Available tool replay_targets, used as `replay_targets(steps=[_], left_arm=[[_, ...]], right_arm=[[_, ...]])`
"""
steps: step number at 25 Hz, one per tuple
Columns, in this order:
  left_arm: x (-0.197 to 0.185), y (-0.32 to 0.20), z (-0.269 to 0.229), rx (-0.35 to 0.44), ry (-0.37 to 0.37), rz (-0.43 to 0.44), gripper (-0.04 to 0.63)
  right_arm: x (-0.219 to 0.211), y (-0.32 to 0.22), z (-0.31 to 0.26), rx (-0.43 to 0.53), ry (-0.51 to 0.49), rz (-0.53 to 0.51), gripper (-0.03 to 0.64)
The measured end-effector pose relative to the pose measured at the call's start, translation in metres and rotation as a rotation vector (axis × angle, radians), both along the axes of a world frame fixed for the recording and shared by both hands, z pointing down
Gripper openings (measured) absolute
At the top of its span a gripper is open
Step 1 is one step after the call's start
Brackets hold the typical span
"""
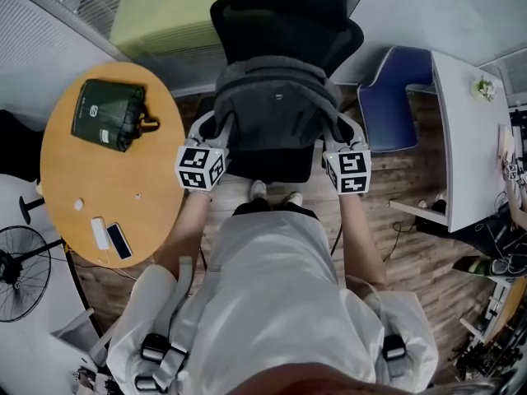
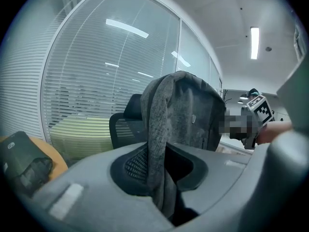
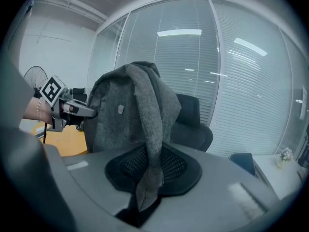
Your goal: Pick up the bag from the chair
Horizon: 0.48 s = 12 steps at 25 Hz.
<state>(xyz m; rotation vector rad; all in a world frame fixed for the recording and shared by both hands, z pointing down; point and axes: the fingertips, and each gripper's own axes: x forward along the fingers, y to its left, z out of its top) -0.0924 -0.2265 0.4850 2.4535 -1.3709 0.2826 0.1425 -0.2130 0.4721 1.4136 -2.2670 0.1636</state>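
A grey fabric backpack (image 1: 276,109) hangs in front of the black office chair (image 1: 288,15), lifted between my two grippers. My left gripper (image 1: 206,132) is shut on the bag's left shoulder strap (image 2: 157,144), which runs down between its jaws. On the other side my right gripper (image 1: 342,134) is shut on the right strap (image 3: 149,144), pinched the same way. In the left gripper view the bag (image 2: 186,112) fills the middle, with the chair (image 2: 123,122) behind it. The right gripper view shows the bag (image 3: 123,110) in front of the chair's seat (image 3: 193,129).
A round wooden table (image 1: 107,163) stands at the left, carrying a dark green pouch (image 1: 109,113), a phone (image 1: 118,240) and a white item. A blue chair (image 1: 391,97) and a white desk (image 1: 465,138) are at the right. A fan (image 1: 20,274) stands at the lower left.
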Motion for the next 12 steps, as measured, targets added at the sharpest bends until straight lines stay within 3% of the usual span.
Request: replay_targets(steps=[12], left_arm=[[-0.005, 0.03, -0.06, 0.054, 0.03, -0.014, 0.067]], right_arm=[[-0.004, 0.027, -0.061, 0.049, 0.004, -0.014, 0.06]])
